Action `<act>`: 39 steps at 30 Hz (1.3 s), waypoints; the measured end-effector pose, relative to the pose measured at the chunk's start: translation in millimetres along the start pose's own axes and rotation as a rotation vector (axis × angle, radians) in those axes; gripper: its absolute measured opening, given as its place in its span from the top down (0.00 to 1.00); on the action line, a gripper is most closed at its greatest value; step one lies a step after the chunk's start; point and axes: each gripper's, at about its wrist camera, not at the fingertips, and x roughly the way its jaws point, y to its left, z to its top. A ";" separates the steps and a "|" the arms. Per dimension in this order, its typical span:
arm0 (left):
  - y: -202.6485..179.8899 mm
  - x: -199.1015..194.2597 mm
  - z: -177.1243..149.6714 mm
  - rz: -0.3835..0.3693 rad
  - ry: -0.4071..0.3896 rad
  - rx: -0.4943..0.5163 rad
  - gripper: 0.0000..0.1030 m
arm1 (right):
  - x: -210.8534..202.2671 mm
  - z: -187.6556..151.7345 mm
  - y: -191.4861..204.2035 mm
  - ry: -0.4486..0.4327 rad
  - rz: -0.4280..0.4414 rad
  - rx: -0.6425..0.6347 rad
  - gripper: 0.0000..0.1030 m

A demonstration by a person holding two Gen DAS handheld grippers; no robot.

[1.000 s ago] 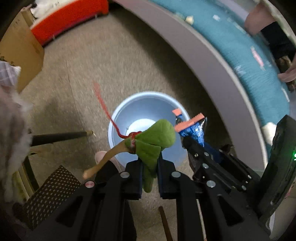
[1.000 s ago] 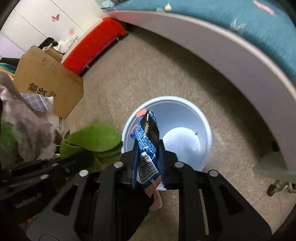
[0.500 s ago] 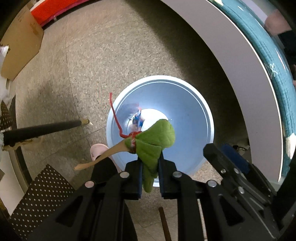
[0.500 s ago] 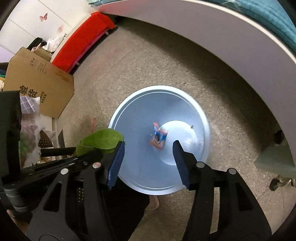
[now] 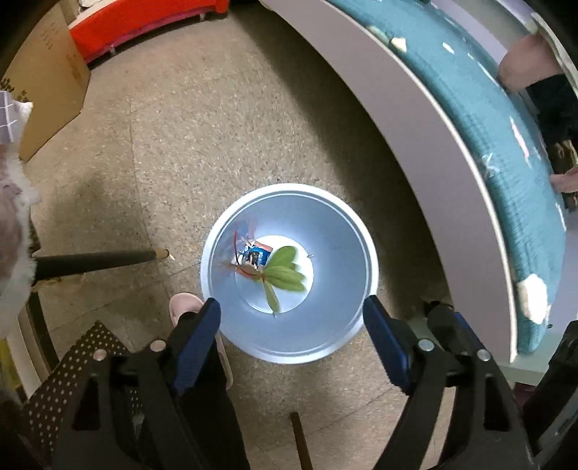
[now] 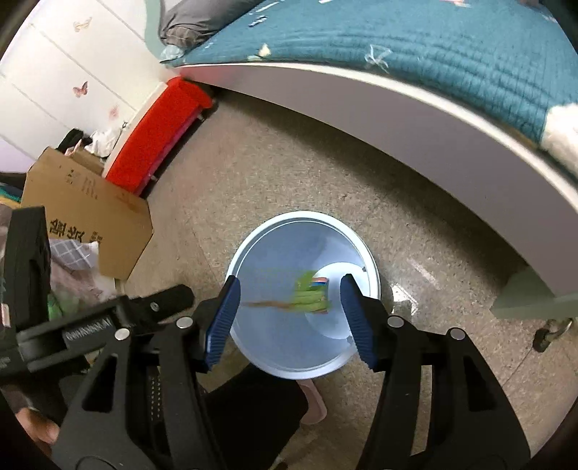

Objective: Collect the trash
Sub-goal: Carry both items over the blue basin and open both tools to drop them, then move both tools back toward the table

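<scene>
left hand-held gripper (image 5: 290,314) pointed almost straight down over the pale blue bin (image 5: 361,253), jaws opening wide with nothing between the blue pads. leafy green sprig (image 5: 283,276) lying on the bin's bottom, stem and red string toward the left wall, touching the blue snack wrapper (image 5: 256,255) just beside it. both pieces well inside the rim.

right hand-held gripper (image 6: 289,302) also above the bin, tilted, jaws parted and empty; sprig blurred in this view, so cannot tell whether fully at rest.

bin standing on speckled floor (image 5: 216,126), rim close to the grey bed frame (image 5: 415,126) on one side, teal quilt (image 5: 487,108) overhanging above. slippered foot (image 5: 184,305) touching or nearly touching the rim on the near side. dark pole (image 5: 97,262) ending just left of the bin. open floor stretching beyond the bin toward the red bench-like cushion (image 5: 144,21) and cardboard box (image 6: 86,213). dotted black fabric (image 5: 57,390) at lower left, close under the left hand-held gripper.
</scene>
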 end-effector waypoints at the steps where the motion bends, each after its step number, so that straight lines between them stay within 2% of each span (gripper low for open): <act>1: -1.0 -10.0 -2.3 0.012 -0.019 0.000 0.23 | -7.7 0.3 3.7 -0.010 -0.001 -0.016 0.44; 4: -8.7 -34.9 -9.9 0.025 -0.059 0.016 0.23 | -30.9 0.4 12.7 -0.039 0.003 -0.053 0.44; 6: -20.9 -54.0 -19.3 0.039 -0.092 0.051 0.23 | -49.4 -1.9 18.1 -0.061 -0.011 -0.084 0.39; 9: -42.1 -90.3 -33.3 0.137 -0.184 0.136 0.23 | -68.4 -4.8 21.5 -0.077 -0.003 -0.074 0.39; 14: -64.6 -162.8 -59.6 0.269 -0.355 0.233 0.23 | -124.9 -11.0 38.4 -0.152 0.093 -0.082 0.39; 17: -66.7 -215.1 -78.6 0.318 -0.466 0.241 0.23 | -161.9 -16.1 57.2 -0.207 0.149 -0.131 0.39; 21: -57.2 -276.8 -106.9 0.346 -0.594 0.240 0.23 | -209.6 -27.3 91.9 -0.277 0.224 -0.202 0.35; 28: -3.6 -352.0 -153.2 0.394 -0.708 0.144 0.22 | -257.2 -59.2 169.9 -0.320 0.334 -0.391 0.33; 31: 30.9 -371.3 -171.0 0.414 -0.724 0.092 0.22 | -257.0 -75.6 202.0 -0.295 0.374 -0.451 0.33; 39: 120.0 -401.8 -209.5 0.468 -0.742 -0.081 0.22 | -244.5 -109.1 280.1 -0.226 0.412 -0.625 0.32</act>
